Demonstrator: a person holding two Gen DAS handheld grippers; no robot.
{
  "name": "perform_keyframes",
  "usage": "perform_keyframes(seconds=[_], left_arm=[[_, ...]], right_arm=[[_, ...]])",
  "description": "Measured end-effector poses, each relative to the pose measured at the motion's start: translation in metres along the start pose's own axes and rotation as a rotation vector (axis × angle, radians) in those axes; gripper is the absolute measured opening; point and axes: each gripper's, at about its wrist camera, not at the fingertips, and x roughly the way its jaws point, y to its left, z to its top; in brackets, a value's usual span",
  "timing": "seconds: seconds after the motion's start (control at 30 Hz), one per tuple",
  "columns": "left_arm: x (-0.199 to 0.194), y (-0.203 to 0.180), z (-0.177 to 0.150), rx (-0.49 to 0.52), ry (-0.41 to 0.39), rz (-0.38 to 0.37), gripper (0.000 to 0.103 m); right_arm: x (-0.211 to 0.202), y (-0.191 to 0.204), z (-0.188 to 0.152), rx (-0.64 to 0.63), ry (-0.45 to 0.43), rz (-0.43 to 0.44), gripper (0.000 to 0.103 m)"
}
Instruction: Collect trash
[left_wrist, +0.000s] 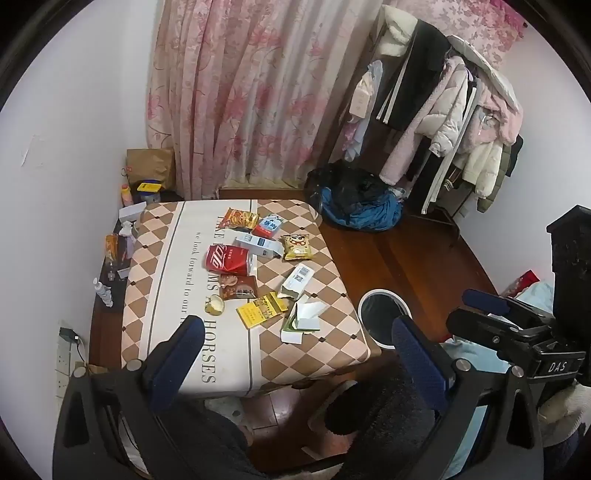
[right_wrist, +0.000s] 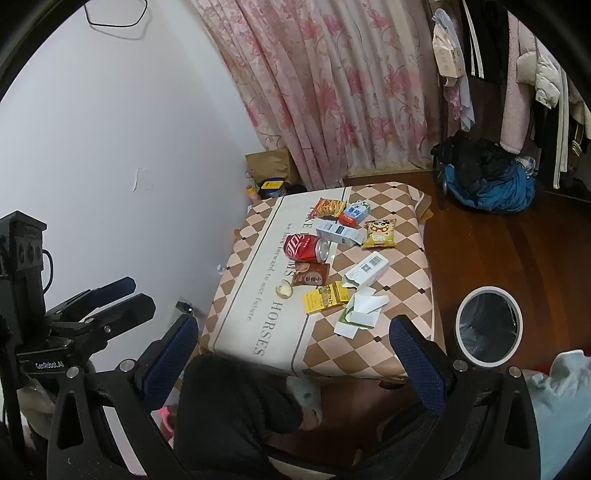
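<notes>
A red soda can (left_wrist: 228, 259) is lying on its side in the middle of the checkered table (left_wrist: 325, 343). Snack bags (left_wrist: 242, 218) and little boxes (left_wrist: 298, 279) are lying flat around the can. A round trash bin (left_wrist: 384, 317) is standing open beside the table.

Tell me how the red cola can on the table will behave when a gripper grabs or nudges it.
The red cola can lies on its side, so a nudge would probably roll it. It looks undented, likely stiff but smooth, perhaps slippery. If empty, it is probably light.

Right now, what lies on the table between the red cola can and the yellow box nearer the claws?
A brown snack packet lies between the red cola can and the yellow box, beside a small pale cup. Both wrist views show it.
</notes>
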Motion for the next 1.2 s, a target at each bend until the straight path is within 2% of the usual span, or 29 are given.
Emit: perform_keyframes(seconds=[0.43,1.2], left_arm=[[-0.001,0.002,0.004,-0.018,-0.005,-0.027,0.103],[-0.007,0.007,0.012,-0.024,-0.010,-0.028,0.103]], right_arm=[[0.005,0.003,0.003,0.001,0.003,-0.002,0.103],[0.015,0.009,0.011,-0.010,0.004,0.013,0.103]])
